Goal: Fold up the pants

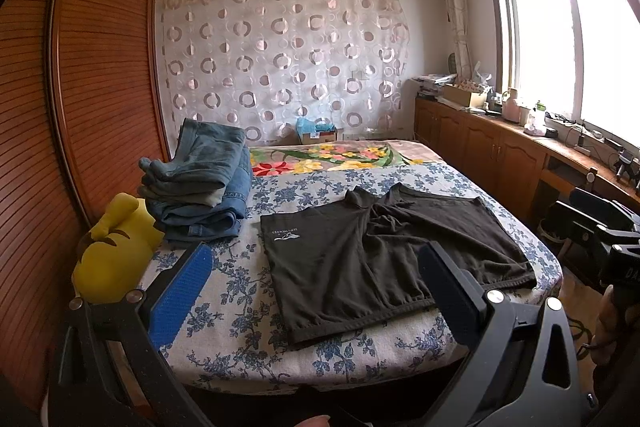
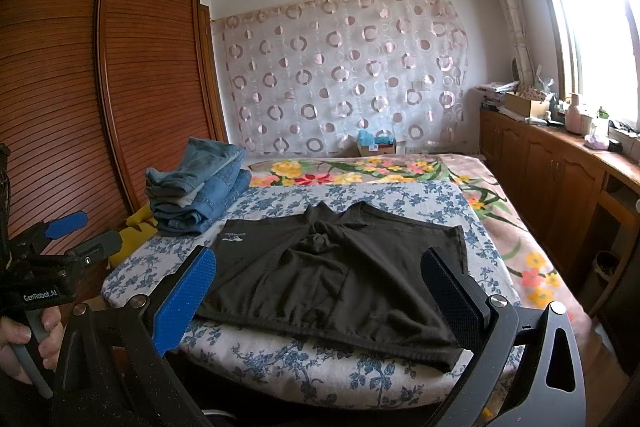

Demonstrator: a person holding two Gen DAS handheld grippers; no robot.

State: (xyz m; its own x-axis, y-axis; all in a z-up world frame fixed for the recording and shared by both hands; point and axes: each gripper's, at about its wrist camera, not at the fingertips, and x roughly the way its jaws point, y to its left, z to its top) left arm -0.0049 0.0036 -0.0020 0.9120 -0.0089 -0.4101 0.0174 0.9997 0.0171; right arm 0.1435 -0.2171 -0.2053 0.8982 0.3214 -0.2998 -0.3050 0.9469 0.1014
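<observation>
Nothing folded yet: the black pants (image 1: 384, 259) lie spread flat on the bed (image 1: 248, 339), near edge. Your left gripper (image 1: 316, 291) and right gripper (image 2: 320, 291) hover wide open, empty. Jeans (image 1: 204, 183) sit stacked far left.

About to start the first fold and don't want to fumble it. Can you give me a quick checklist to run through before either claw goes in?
1. Left claw open, empty: ok.
2. Right claw open, empty: ok.
3. Dark brown shorts-style pants spread on the blue floral bedsheet: ok.
4. Pants lying smooth: not ok, bunched at the middle.
5. Folded blue jeans stack apart from the pants: ok.
6. Near hem within reach: cannot tell.
</observation>
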